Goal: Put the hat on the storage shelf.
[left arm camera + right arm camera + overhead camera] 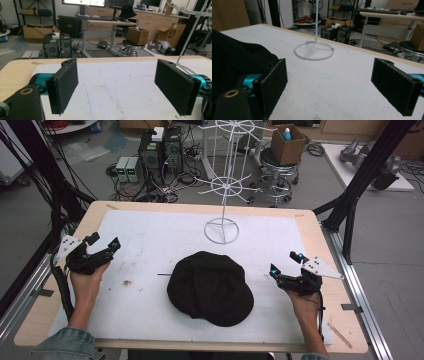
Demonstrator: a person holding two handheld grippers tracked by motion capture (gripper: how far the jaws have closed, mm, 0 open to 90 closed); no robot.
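Black cap (210,289) flat between gaping tongs.

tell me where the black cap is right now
In the high view the black cap lies flat on the white mat, near the person's edge, between the two hand-held grippers and just in front of the white wire rack's ring base.

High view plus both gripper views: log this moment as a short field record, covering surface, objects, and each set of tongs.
surface: white mat on a wooden table
main object: black cap, lying mid-mat, untouched
other object: white wire rack, standing beyond the cap
left tongs: open, empty, left of the cap
right tongs: open, empty, right of the cap
contact: neither tongs touches the cap
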